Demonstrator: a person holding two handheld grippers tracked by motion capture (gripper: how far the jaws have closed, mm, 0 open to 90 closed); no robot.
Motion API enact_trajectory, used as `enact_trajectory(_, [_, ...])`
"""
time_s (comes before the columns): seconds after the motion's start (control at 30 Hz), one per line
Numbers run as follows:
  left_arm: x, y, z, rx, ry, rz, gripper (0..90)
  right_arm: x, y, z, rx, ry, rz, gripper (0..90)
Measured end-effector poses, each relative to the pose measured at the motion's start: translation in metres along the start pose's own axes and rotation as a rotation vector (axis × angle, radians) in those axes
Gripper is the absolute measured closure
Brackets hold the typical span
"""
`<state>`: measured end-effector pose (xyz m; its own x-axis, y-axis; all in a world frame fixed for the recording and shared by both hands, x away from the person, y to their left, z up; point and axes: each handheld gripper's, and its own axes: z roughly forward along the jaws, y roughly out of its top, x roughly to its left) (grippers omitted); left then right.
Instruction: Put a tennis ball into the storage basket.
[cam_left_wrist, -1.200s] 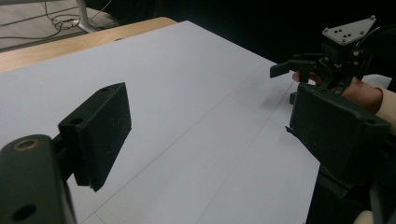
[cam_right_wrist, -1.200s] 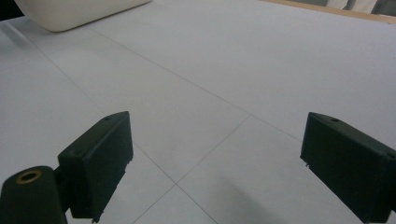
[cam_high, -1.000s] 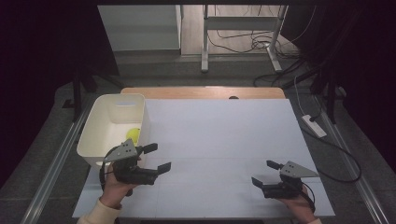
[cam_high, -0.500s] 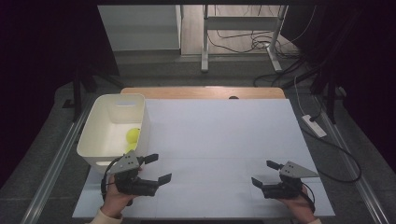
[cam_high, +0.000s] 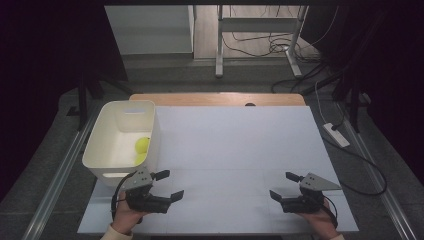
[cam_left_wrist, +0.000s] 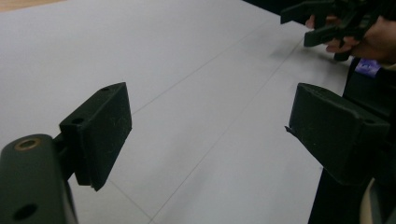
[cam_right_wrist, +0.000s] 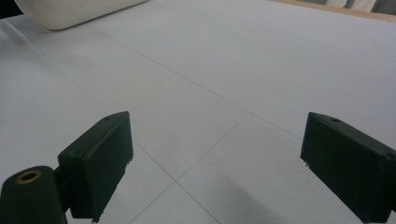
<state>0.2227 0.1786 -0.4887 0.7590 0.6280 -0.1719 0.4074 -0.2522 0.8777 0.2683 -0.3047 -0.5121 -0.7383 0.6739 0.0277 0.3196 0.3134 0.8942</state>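
while two grippers gape, one ball (cam_high: 142, 145) sits in one bin (cam_high: 100, 145).

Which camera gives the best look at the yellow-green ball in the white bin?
The high view: it looks down into the white bin, where the yellow-green ball sits against the right wall. The right gripper view catches just a corner of the bin's outer wall, its inside hidden. The left gripper view faces across the table instead.

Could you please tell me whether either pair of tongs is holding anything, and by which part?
Nothing is held: the left tongs and right tongs are open and empty.
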Motion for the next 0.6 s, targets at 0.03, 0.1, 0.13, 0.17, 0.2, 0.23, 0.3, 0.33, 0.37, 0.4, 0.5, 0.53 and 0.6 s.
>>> enact_trajectory(0.03, [0.001,-0.002,0.000,0.003,0.004,0.004,14.4,0.000,0.000,0.000,0.003,-0.001,-0.002,9.1])
enact_trajectory(0.1, [0.003,-0.006,0.001,0.008,0.009,0.006,14.4,0.000,0.000,0.000,0.005,0.000,-0.001,9.1])
enact_trajectory(0.13, [0.004,-0.008,0.001,0.010,0.010,0.004,14.4,0.000,0.000,0.000,0.005,0.000,-0.002,9.1])
enact_trajectory(0.17, [0.005,-0.010,0.002,0.015,0.010,0.003,14.3,0.000,0.000,0.000,0.003,0.001,-0.001,9.1])
enact_trajectory(0.2, [0.006,-0.012,0.003,0.019,0.013,0.001,14.3,0.000,-0.001,0.000,0.006,-0.001,-0.002,9.1])
enact_trajectory(0.23, [0.006,-0.014,0.003,0.024,0.017,0.002,14.2,0.000,-0.001,0.000,0.006,-0.002,-0.002,9.1])
enact_trajectory(0.3, [0.008,-0.017,0.002,0.027,0.023,0.000,14.2,0.000,-0.001,0.000,0.005,-0.002,-0.002,9.1])
enact_trajectory(0.33, [0.009,-0.017,0.002,0.026,0.025,-0.003,14.2,0.000,-0.001,0.000,0.005,-0.002,-0.003,9.1])
enact_trajectory(0.37, [0.010,-0.018,0.001,0.023,0.028,-0.008,14.2,0.000,-0.001,0.000,0.003,0.000,-0.002,9.1])
enact_trajectory(0.4, [0.010,-0.020,0.001,0.023,0.029,-0.011,14.3,0.000,-0.001,0.000,0.003,0.002,-0.003,9.1])
enact_trajectory(0.5, [0.012,-0.024,0.000,0.029,0.024,-0.015,14.4,0.000,-0.002,0.000,0.007,0.008,-0.004,9.1])
enact_trajectory(0.53, [0.012,-0.024,0.000,0.029,0.024,-0.015,14.5,0.000,-0.002,0.000,0.007,0.008,-0.004,9.1])
enact_trajectory(0.6, [0.014,-0.026,0.000,0.032,0.029,-0.019,14.5,0.000,-0.002,-0.001,0.009,0.009,-0.003,9.1])
